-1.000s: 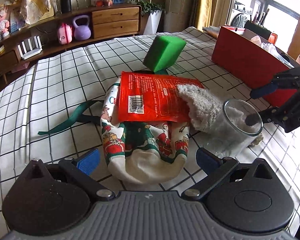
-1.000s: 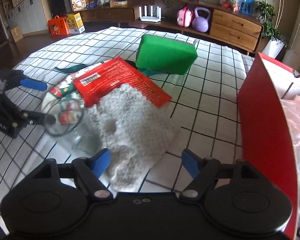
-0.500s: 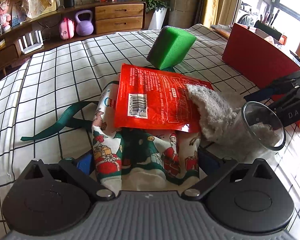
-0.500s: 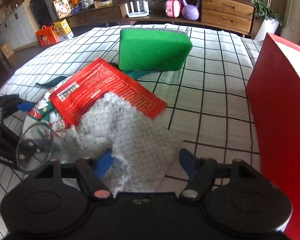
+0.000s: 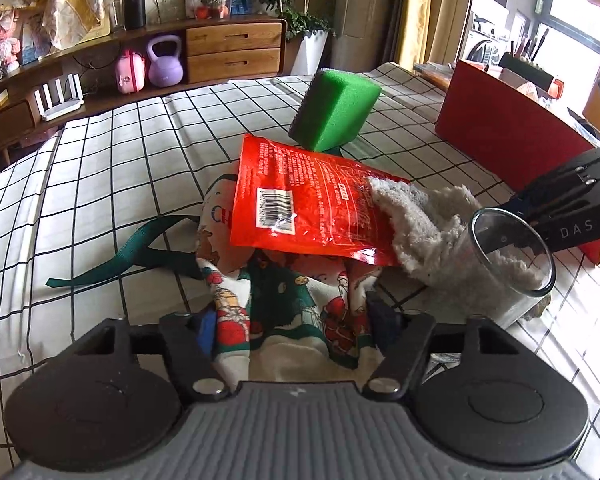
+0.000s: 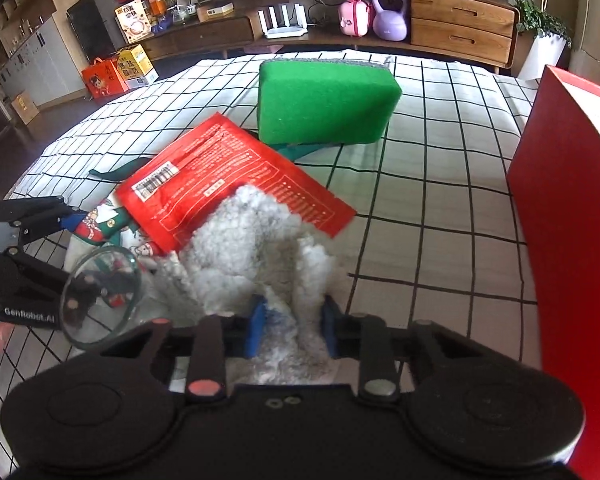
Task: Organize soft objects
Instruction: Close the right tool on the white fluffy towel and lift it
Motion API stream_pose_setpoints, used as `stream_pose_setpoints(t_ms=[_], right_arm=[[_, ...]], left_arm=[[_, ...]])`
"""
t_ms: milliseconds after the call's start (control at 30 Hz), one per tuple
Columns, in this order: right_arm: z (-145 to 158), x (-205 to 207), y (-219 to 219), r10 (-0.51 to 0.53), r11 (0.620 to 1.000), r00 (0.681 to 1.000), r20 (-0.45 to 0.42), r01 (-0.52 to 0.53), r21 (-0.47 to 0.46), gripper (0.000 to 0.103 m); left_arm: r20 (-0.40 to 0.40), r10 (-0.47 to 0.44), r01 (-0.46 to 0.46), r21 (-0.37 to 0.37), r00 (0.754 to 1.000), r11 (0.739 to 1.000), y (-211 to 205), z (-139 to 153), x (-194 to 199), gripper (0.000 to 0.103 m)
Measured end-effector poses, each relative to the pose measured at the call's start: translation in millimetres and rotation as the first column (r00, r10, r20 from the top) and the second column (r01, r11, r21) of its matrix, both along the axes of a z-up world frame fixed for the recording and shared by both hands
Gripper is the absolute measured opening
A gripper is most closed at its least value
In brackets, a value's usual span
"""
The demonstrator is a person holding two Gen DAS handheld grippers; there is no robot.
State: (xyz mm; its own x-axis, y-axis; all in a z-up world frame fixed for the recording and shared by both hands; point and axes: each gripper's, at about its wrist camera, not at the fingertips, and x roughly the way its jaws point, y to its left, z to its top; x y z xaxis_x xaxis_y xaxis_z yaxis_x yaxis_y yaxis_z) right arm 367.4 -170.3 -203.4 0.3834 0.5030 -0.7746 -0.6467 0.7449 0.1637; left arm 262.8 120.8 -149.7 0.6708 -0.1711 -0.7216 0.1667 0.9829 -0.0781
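- Pinching the near edge of the Christmas-print cloth bag [image 5: 284, 304], the left gripper [image 5: 296, 328] has its blue-padded fingers [image 5: 206, 330] drawn in on the fabric, which bunches up between them.
- The right gripper [image 6: 290, 326] is clenched on the fluffy grey towel [image 6: 252, 240]; a ridge of its pile stands squeezed between the two blue pads [image 6: 256, 326].
- The grey towel lies on the checked cloth of the table [image 6: 420, 208], its far end draped over a corner of the red foil packet [image 6: 220, 184].
- That red packet rests barcode-up across the top of the Christmas bag, tilted, with the towel overlapping its right edge in the left wrist view.
- A clear drinking glass [image 5: 512, 256] lies on its side just beside the towel, its open mouth turned toward the left gripper; grey pile shows through its wall, though I cannot tell if the towel is inside it or just behind.
- The bag's dark green strap [image 5: 140, 248] trails off to the left across the table.
- Behind the packet a big green sponge block [image 6: 324, 104] sits propped at a tilt, a grey scouring layer on its far face.
- A red box [image 6: 568, 240] stands at the right edge of the table, well apart from the pile.
- Along the far wall a wooden sideboard [image 6: 460, 24] carries a purple kettlebell [image 6: 388, 18] and a pink case [image 6: 354, 18].
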Motion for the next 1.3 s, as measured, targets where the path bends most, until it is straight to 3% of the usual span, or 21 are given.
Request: stream_pose_setpoints(t_ms=[167, 267, 667, 1000, 1300], right_arm=[[5, -8, -5, -0.018, 1.000, 1.000, 0.015, 0.018, -0.004, 0.013], [10, -15, -10, -0.040, 0.999, 0.999, 0.028, 0.040, 0.004, 0.011], [40, -51, -41, -0.128, 0.992, 0.986, 0.104, 0.126, 0.028, 0.010], [80, -84, -72, -0.193, 0.979, 0.966, 0.171, 0.178, 0.098, 0.009], [119, -111, -100, -0.228, 0.969, 0.950, 0.212, 0.200, 0.142, 0.009]], left_arm=[[0.011, 0.003, -0.003, -0.007, 1.000, 1.000, -1, 8, -5, 0.040], [0.004, 0.013, -0.013, -0.014, 1.000, 1.000, -2, 11, -7, 0.032], [0.010, 0.068, -0.067, -0.030, 0.998, 0.997, 3, 39, -30, 0.023], [0.081, 0.131, -0.128, -0.037, 0.988, 0.991, 16, 92, -57, 0.023], [0.137, 0.127, -0.118, -0.067, 0.982, 0.991, 10, 143, -82, 0.023]])
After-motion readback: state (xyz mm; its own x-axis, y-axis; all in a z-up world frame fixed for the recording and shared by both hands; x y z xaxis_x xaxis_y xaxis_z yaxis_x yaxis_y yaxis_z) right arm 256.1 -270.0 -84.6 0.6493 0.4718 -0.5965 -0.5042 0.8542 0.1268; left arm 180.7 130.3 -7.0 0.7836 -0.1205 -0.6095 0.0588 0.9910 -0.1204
